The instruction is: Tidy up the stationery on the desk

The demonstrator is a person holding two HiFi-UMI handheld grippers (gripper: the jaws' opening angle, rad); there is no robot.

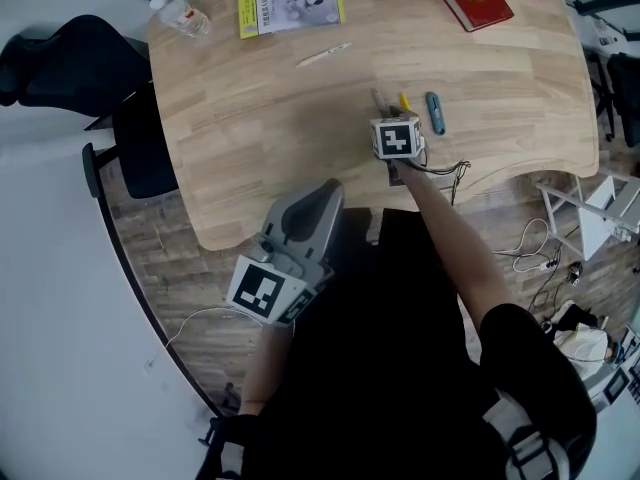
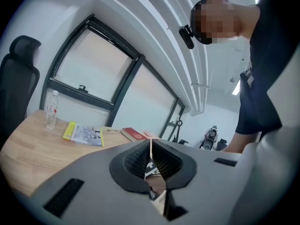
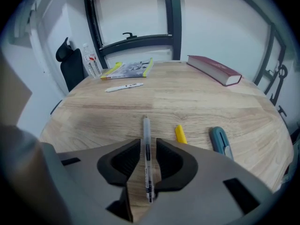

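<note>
Right gripper (image 3: 146,149) is down on the desk (image 1: 250,138), jaws apart, with the clear pen (image 3: 146,130) lying flat on the wood between the pads; gaps show on both sides, so nothing is clamped. The pen sits near the near edge, pointing far, just left of the yellow marker piece (image 3: 180,134) and the teal utility knife (image 3: 219,142). The three lie roughly parallel in a row, so this looks like the gathering spot

Left gripper (image 2: 151,149) is off the near-left edge, jaws together with nothing in them

Looks partway done. Still left: the white pen (image 3: 124,86), alone and far-left, well apart from the row. The yellow-edged booklet (image 3: 127,70) and the red book (image 3: 214,70) lie at the far edge, the bottle (image 1: 180,13) in the far-left corner; whether those need moving, can't tell
</note>
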